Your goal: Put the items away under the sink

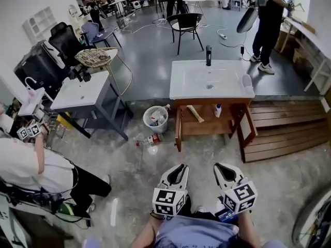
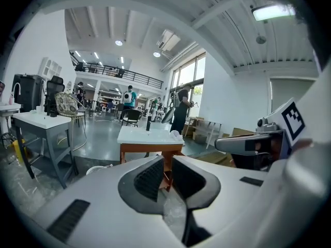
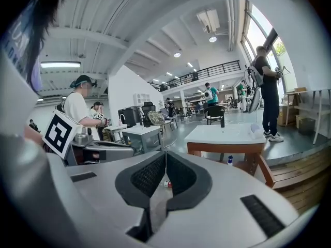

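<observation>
**Head view.** The white sink point(image 1: 191, 81) on its wooden cabinet point(image 1: 207, 127) stands far centre with both doors swung open. A small blue-capped bottle point(image 1: 217, 110) stands inside at the right. A grey worktop point(image 1: 83, 89) stands far left. Only this view shows the white basket point(image 1: 146, 119) whole, with a red-labelled bottle point(image 1: 151, 139) lying on the floor just near of it. The left tool point(image 1: 181, 167) and right tool point(image 1: 219, 165) are held side by side, well apart from the cabinet.

**Left gripper view.** The left tool point(image 2: 166, 161) has its pads a narrow gap apart, with nothing between. Its body cuts off the floor and hides the lying bottle.

**Right gripper view.** The right tool point(image 3: 165, 156) is pressed together at the tips and empty. A small red-and-white speck point(image 3: 166, 184) shows below them, too small to identify.
</observation>
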Available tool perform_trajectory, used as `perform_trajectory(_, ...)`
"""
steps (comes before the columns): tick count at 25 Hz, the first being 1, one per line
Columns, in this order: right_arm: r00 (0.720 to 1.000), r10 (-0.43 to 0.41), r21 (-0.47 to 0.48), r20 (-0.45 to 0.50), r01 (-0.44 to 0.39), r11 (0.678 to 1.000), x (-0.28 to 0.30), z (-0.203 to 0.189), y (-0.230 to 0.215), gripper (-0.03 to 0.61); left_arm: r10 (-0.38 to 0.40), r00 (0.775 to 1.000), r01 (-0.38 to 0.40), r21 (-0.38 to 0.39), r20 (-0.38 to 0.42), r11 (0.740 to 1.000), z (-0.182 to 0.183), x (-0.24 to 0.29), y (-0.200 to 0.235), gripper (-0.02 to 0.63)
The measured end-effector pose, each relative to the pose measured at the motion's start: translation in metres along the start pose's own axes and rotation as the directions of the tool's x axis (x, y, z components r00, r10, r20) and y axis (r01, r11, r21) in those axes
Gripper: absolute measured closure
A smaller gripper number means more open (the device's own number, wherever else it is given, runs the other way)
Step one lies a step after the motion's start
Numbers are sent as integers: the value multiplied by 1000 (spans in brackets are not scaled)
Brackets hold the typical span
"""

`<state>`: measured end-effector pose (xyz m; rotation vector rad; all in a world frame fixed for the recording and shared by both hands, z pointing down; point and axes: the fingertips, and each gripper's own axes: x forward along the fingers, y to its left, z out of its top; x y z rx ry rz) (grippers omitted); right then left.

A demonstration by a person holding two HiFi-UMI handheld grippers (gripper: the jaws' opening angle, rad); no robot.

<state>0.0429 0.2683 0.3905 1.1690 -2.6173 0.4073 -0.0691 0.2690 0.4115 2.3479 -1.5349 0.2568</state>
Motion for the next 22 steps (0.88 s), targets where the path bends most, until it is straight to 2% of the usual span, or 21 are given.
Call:
perform_trajectory(5, 1000, 17, -25, 21, -17, 1000, -14, -4, 8, 557, 14, 1000, -14, 6, 21, 1000, -2, -14, -10, 557)
perform_trajectory(16, 999, -1, -30, 41, 3, 1000, -35, -10, 16, 557, 34, 999, -35, 12, 21, 999, -15, -38, -19, 560)
perform_trajectory(22, 992, -58, -32, 109, 62, 998, -37, 5, -6, 557, 54, 998, -55, 23, 36, 998, -9, -36, -13, 560)
